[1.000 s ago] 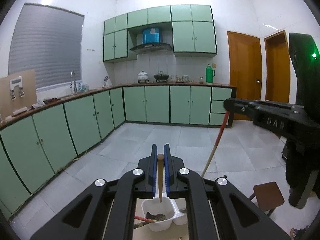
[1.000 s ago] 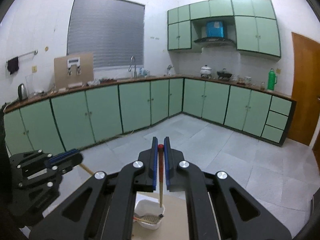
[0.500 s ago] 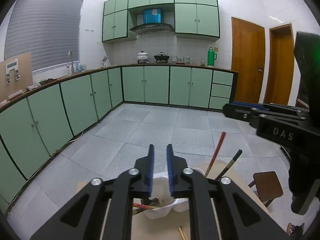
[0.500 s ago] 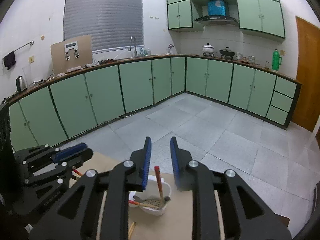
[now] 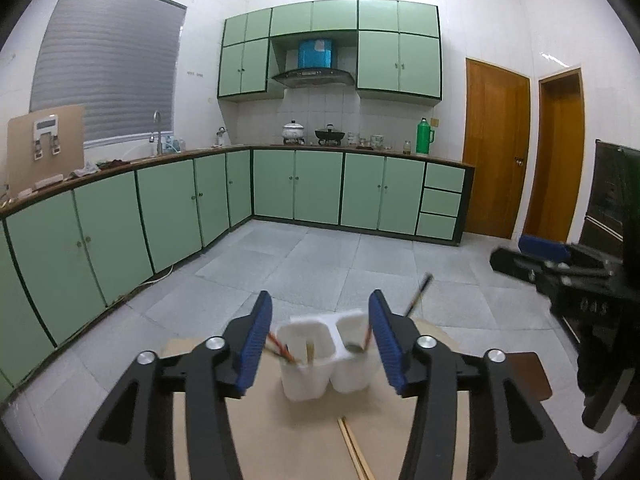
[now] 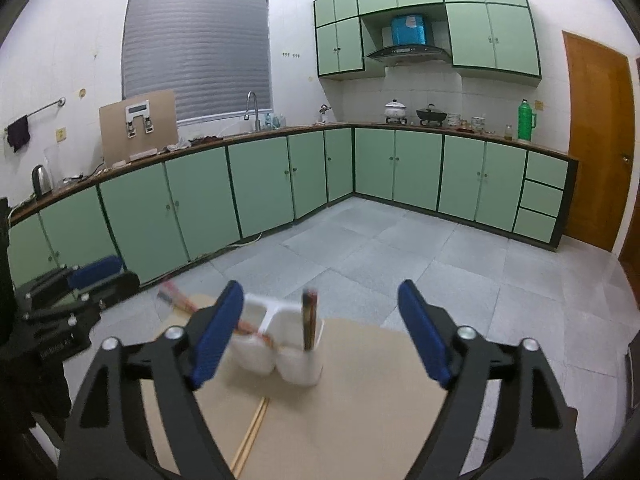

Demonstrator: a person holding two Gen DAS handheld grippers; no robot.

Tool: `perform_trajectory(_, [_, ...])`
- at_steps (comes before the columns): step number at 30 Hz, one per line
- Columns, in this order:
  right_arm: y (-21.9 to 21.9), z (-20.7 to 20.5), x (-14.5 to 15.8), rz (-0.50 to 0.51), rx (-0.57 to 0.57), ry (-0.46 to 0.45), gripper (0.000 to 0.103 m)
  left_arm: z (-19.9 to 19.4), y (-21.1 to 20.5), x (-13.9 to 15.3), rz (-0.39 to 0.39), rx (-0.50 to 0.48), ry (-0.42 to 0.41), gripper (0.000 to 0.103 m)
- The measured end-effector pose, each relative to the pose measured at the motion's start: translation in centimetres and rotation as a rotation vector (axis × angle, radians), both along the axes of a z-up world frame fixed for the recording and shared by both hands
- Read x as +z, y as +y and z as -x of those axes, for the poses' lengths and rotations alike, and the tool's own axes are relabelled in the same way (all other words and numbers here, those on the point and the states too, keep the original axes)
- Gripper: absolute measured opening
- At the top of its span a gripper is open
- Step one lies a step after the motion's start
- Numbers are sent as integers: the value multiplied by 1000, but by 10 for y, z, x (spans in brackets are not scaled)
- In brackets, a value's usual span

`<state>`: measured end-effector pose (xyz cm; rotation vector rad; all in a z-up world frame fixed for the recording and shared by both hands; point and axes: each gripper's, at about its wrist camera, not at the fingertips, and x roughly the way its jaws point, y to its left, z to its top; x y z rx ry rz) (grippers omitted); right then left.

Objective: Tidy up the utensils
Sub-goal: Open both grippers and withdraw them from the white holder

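Your left gripper (image 5: 320, 342) has its jaws apart and opening, with nothing gripped between the blue pads (image 5: 253, 350). Just ahead of those fingers, framed in the gap, stands the white two-compartment holder (image 5: 326, 368) on the tan board (image 5: 288, 436). Red-tipped chopsticks (image 5: 280, 351) lean in the compartment nearer your left finger; a dark-handled utensil (image 5: 416, 300) leans out of the compartment nearer your right finger. A loose pair of wooden chopsticks (image 5: 354, 448) lies flat on the board, below the holder and between the finger bases.

Your right gripper (image 6: 320, 334) also has its jaws wide apart and opening, clamping nothing. The holder (image 6: 276, 352) sits ahead, closer to its left finger than its right. The frames are motion-blurred, so finer utensil detail cannot be read.
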<state>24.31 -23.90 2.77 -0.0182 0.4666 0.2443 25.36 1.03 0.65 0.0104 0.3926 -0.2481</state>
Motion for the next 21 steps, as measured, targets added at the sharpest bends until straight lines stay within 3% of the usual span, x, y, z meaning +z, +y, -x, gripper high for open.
perform_trajectory(5, [3, 48, -43, 3, -13, 45, 89, 38, 7, -32, 13, 19, 35, 59])
perform_trajectory(10, [11, 81, -88, -26, -35, 126, 90, 65, 15, -84, -16, 43, 136, 62])
perform_trajectory(18, [30, 111, -148, -39, -57, 261, 90, 91, 27, -155, -66, 87, 287, 63])
perform_trajectory(21, [41, 120, -167, -25, -52, 295, 90, 98, 30, -169, -63, 92, 322, 63])
